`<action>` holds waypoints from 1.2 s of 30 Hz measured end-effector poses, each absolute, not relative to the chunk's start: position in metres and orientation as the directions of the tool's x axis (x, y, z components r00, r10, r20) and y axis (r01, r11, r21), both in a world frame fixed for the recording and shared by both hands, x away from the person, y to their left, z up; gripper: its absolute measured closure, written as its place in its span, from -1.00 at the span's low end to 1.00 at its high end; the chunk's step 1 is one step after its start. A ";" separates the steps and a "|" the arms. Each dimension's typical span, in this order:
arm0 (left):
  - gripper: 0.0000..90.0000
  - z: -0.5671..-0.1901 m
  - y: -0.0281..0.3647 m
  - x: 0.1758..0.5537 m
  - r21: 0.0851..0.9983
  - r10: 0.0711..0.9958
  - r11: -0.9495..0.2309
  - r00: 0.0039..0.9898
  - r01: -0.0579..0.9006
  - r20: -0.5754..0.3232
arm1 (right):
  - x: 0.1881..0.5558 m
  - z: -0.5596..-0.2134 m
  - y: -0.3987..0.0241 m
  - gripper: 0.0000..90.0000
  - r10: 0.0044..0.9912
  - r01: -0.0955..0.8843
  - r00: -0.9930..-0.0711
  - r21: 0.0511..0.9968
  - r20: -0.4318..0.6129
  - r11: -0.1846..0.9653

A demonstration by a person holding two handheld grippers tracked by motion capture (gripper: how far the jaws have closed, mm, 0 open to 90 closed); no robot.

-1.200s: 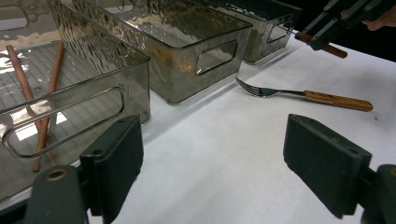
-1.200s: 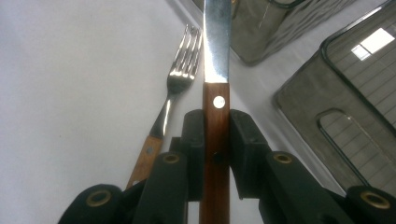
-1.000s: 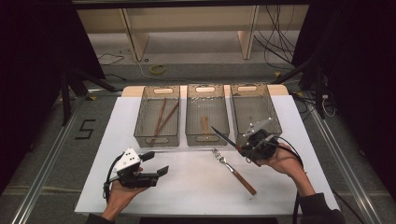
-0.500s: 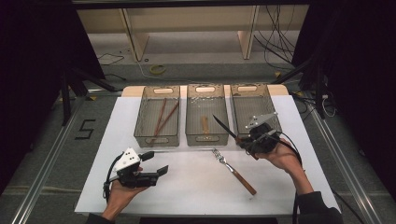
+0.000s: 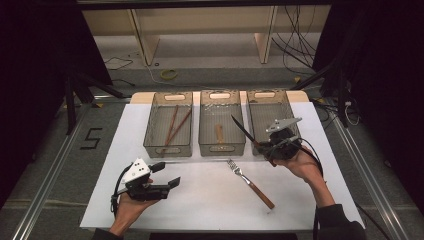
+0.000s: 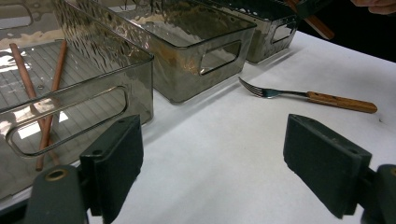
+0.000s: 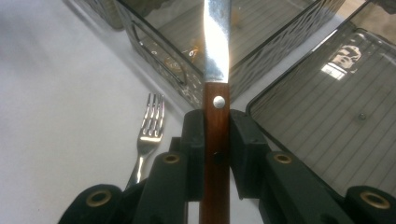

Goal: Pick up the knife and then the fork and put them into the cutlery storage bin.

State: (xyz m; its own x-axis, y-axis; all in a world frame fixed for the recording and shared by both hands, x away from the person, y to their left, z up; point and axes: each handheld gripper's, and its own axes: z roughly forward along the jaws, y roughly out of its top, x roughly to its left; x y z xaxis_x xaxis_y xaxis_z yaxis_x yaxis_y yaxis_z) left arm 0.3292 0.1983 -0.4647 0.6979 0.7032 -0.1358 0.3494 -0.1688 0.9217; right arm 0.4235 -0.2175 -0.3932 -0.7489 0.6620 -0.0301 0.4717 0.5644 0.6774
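Right tool clenched on a knife, pads pressed on both sides of the wooden handle; the right gripper view shows the handle squeezed between the two black jaws, steel blade running straight ahead. Knife is in the air, off the surface, blade pointing up-left over the gap between middle bin and right bin. Right tool sits at the near-left corner of the right bin.

Left tool released, jaws standing wide apart with nothing between them, held above the white surface near its front-left edge, in front of left bin.

Fork with wooden handle lies flat on the surface, in front of the middle bin, tines toward the bins, handle angled toward the near right.

Left bin holds two brown chopsticks, crossed. Middle bin holds one small wooden piece, too small to identify.
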 end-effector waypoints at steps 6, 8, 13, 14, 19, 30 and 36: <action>-0.57 -0.465 0.198 0.330 0.921 0.706 -0.167 0.695 0.352 -0.138 | 0.428 -0.389 -0.220 0.72 0.681 0.475 -0.731 0.689 -0.037 0.548; -0.57 -0.465 0.198 0.330 0.920 0.706 -0.172 0.695 0.353 -0.135 | 0.430 -0.387 -0.222 0.72 0.687 0.474 -0.726 0.695 -0.039 0.541; -0.57 -0.466 0.198 0.331 0.920 0.705 -0.172 0.696 0.353 -0.136 | 0.436 -0.381 -0.226 0.72 0.710 0.482 -0.703 0.713 -0.033 0.510; -0.57 -0.466 0.197 0.331 0.920 0.704 -0.172 0.697 0.353 -0.135 | 0.437 -0.380 -0.227 0.72 0.717 0.486 -0.697 0.715 -0.031 0.503; -0.57 -0.466 0.197 0.332 0.919 0.703 -0.175 0.698 0.353 -0.134 | 0.448 -0.377 -0.230 0.72 0.744 0.502 -0.667 0.720 -0.029 0.478; -0.57 -0.466 0.195 0.333 0.920 0.697 -0.179 0.705 0.350 -0.132 | 0.473 -0.375 -0.232 0.72 0.792 0.554 -0.610 0.706 -0.016 0.441; -0.57 -0.466 0.195 0.333 0.919 0.697 -0.181 0.705 0.349 -0.131 | 0.485 -0.375 -0.236 0.72 0.818 0.582 -0.575 0.700 -0.005 0.414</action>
State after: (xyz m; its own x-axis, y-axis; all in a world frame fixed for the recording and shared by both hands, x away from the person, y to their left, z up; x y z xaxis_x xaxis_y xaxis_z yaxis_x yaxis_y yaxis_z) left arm 0.3330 0.1946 -0.4657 0.7052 0.6968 -0.1309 0.3492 -0.1808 0.9194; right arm 0.4854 -0.2361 -0.3745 -0.5753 0.8179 -0.0052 0.5818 0.4137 0.7003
